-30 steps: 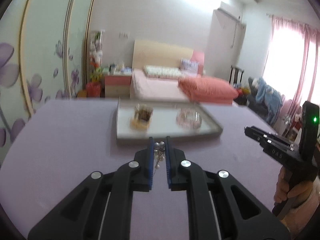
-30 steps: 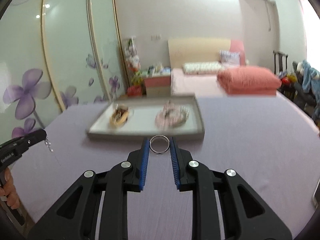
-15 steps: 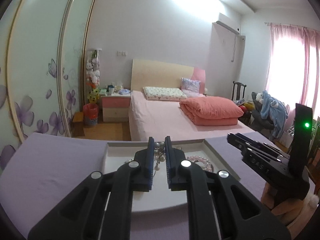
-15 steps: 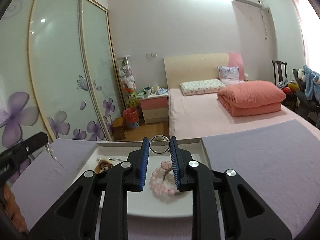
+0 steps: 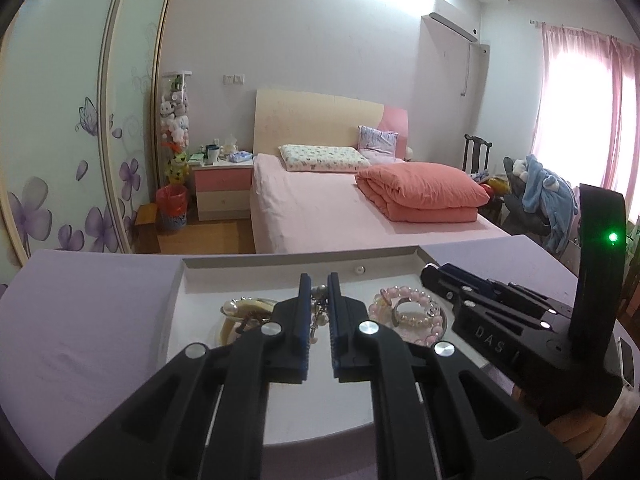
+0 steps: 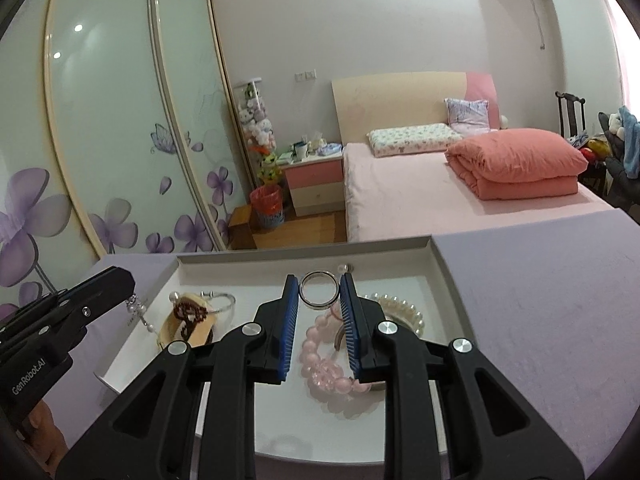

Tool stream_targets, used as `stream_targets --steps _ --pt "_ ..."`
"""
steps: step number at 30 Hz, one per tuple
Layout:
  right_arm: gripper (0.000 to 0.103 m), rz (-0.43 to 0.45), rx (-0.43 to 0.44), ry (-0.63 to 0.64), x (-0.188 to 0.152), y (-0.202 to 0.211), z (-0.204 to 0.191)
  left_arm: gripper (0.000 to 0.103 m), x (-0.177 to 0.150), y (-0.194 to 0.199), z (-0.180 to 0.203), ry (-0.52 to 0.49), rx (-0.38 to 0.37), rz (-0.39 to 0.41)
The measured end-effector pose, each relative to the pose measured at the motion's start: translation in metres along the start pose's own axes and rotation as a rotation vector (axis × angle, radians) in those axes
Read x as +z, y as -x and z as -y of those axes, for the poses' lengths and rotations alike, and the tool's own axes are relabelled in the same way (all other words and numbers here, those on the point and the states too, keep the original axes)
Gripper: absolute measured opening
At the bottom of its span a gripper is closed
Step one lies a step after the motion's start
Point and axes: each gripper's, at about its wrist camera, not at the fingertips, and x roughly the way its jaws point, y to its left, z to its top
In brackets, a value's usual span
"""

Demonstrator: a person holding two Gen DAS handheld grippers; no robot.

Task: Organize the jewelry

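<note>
While clamped, ring [image 6: 319, 290] fills right claw [image 6: 319, 292].

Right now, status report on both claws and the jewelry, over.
Left claw shut on pearl earring. Right claw shut on silver ring. Both over white tray; pink bead bracelet directly below ring.

Tray [image 6: 442, 268] floor crowded mid-span: cream dish [image 6: 188, 330] at left, pink bead bracelet [image 6: 332, 360] at centre, pearl bracelet [image 6: 404, 312] just right of it, thin bangle [image 6: 220, 300] beside dish. Bare floor along near edge, at far left corner, and at right wall. Small stud [image 6: 345, 268] against far wall. Raised rim blocks low entry on all sides. Purple tabletop [image 6: 540, 300] open to right of tray.
</note>
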Motion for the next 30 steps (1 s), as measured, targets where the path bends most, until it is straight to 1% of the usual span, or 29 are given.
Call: stream_targets --steps 1,2,4,8,11,15,19,24,30 --pt "0.025 -0.002 0.001 -0.001 -0.001 -0.001 0.0 0.009 0.0 -0.002 0.0 0.003 0.001 -0.003" --pt "0.041 -0.003 0.0 -0.003 -0.001 0.001 0.001 0.009 0.0 -0.003 -0.002 0.006 0.002 -0.005" --pt "0.06 0.019 -0.008 -0.01 -0.002 0.006 0.002 0.013 -0.001 -0.003 -0.005 0.019 0.01 0.0" --pt "0.06 0.039 -0.011 -0.016 0.001 0.015 0.007 0.021 0.001 -0.001 -0.018 0.047 0.026 0.003" --pt "0.06 0.047 -0.016 -0.022 0.002 0.017 0.008 0.023 0.001 0.002 -0.026 0.061 0.037 0.005" --pt "0.06 0.045 -0.016 -0.008 0.002 0.018 0.005 0.029 0.0 0.007 -0.029 0.062 0.053 0.01" --pt "0.06 0.05 -0.014 0.004 0.002 0.02 -0.001 0.031 -0.001 0.009 -0.032 0.062 0.058 0.013" --pt "0.06 0.057 -0.018 0.01 0.002 0.025 -0.006 0.035 -0.001 0.014 -0.036 0.064 0.07 0.022" --pt "0.06 0.073 -0.022 0.008 0.005 0.033 -0.007 0.036 -0.001 0.025 -0.041 0.069 0.09 0.031"
